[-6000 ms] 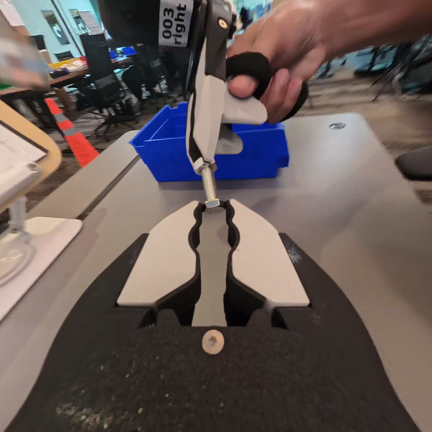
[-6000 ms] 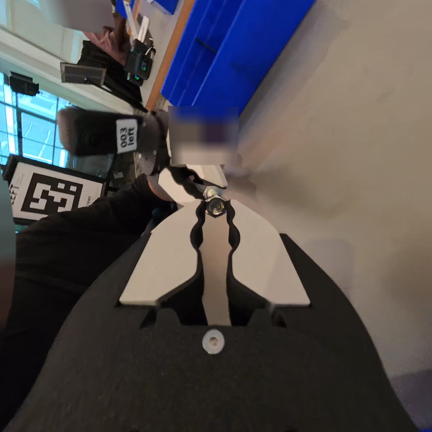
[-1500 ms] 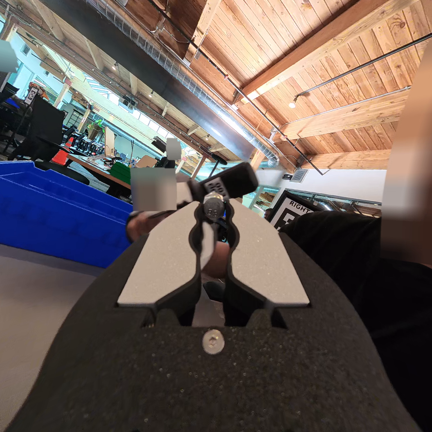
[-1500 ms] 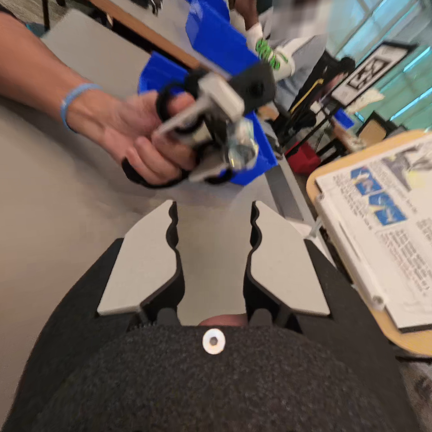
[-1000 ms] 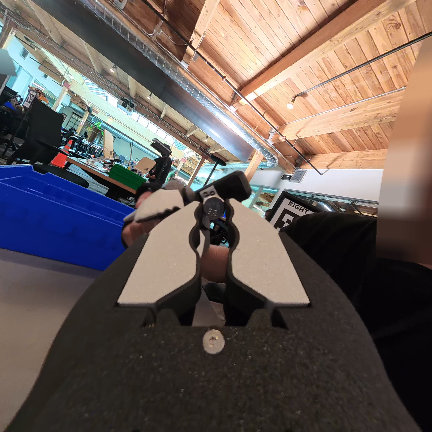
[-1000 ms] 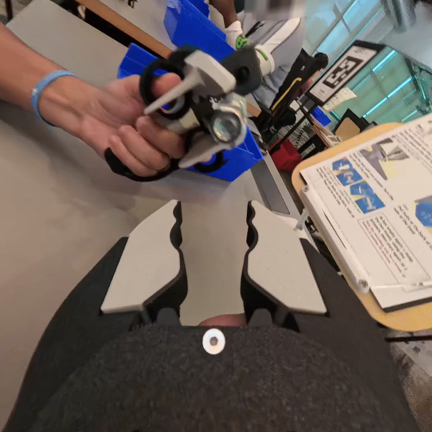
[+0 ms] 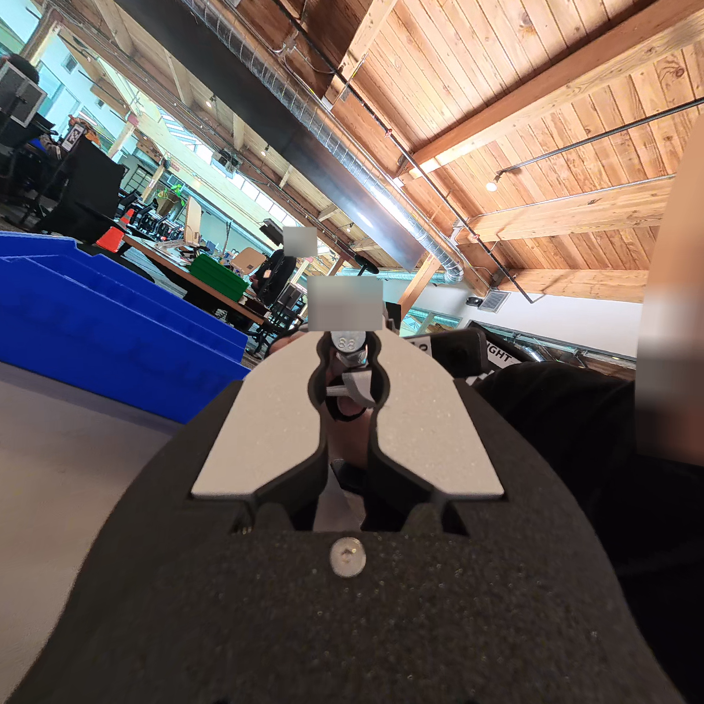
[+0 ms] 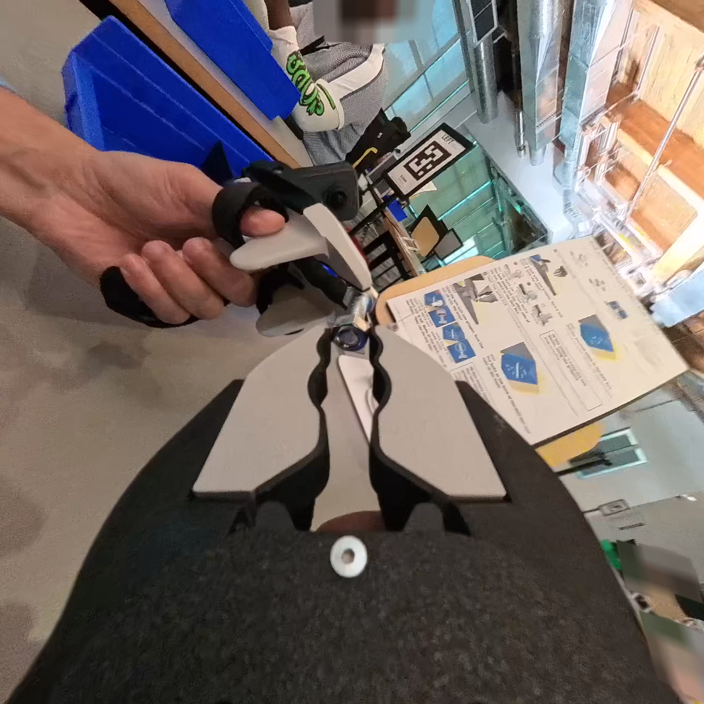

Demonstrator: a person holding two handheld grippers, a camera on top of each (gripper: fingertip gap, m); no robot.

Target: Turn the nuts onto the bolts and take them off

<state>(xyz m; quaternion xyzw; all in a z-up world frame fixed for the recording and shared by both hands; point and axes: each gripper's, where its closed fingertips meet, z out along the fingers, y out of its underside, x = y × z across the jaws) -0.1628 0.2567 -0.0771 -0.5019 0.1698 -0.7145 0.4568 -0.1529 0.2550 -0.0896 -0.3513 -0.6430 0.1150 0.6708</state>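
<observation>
Pinching the head of the bolt (image 7: 347, 344) in the tips of the left gripper (image 7: 347, 352), jaws closed on it, held up off the table (image 7: 57, 476) and aimed at the other hand. Squeezing the nut (image 8: 348, 337) between the tips of the right gripper (image 8: 348, 343), jaws shut on it, right at the free end of the thread. Probably lined up end to end like this for twisting one against the other; hard to say whether going on or coming off. Behind, a blue bin (image 8: 133, 99) on the table, inside hidden from both angles, so no telling what is in it. Off to the right, an instruction sheet (image 8: 533, 335) on a board.
</observation>
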